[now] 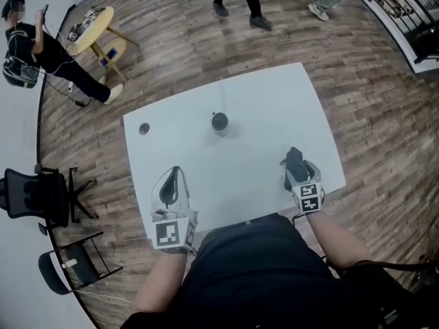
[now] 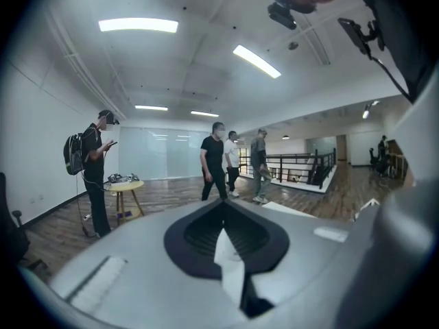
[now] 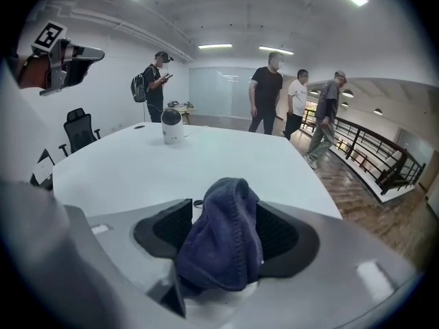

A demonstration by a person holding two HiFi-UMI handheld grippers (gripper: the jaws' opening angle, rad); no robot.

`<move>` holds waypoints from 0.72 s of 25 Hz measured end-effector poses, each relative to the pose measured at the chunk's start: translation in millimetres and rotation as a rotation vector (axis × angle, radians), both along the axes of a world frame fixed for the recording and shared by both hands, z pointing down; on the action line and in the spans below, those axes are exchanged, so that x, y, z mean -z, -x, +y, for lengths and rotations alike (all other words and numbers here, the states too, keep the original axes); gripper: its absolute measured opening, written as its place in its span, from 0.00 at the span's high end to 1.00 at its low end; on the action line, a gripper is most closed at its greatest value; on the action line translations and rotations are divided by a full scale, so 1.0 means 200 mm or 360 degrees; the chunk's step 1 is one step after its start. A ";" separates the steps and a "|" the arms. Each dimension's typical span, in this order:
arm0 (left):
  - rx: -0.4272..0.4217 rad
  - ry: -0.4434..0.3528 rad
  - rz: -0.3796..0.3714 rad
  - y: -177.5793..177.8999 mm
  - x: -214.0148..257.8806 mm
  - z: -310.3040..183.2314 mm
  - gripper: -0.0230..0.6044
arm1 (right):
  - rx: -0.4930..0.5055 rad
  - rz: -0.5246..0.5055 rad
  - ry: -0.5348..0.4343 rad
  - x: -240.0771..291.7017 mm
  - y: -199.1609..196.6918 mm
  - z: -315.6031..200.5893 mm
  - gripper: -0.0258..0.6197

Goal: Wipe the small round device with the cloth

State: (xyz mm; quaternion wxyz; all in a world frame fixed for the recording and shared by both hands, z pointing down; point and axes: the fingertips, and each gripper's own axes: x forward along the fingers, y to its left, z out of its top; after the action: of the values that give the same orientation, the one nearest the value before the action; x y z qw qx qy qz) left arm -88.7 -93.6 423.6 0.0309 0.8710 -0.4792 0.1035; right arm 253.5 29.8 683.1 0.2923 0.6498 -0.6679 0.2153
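The right claw (image 3: 226,214) stands spread wide near the near-right corner of the desk (image 1: 274,101), with the dark blue cloth (image 3: 223,249) bunched loosely between its jaws. The left claw (image 2: 223,208) is pressed together near the near-left corner. The small round device (image 1: 219,123) stands upright mid-desk, well apart from both.

One white table (image 1: 274,108), one small round device (image 1: 219,123) near its middle, one disc (image 1: 144,129) by its left edge, one blue cloth (image 3: 223,238); two black chairs (image 1: 34,196), one round side table (image 1: 92,26); four bystanders (image 3: 264,91)
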 end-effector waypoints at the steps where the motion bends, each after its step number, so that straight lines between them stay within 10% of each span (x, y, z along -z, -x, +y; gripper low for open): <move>1: 0.0006 0.0005 -0.0003 0.01 0.00 0.00 0.96 | 0.0000 -0.0001 0.0005 -0.01 0.00 0.00 0.52; 18: 0.0061 0.0061 -0.0003 0.02 -0.05 0.00 0.96 | -0.0051 -0.0055 0.0183 -0.15 -0.02 0.01 0.51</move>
State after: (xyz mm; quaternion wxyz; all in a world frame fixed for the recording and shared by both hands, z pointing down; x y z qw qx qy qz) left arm -93.7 -93.3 433.6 0.0490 0.8609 -0.4937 0.1129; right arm 257.9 31.7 713.9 0.3142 0.6387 -0.6487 0.2692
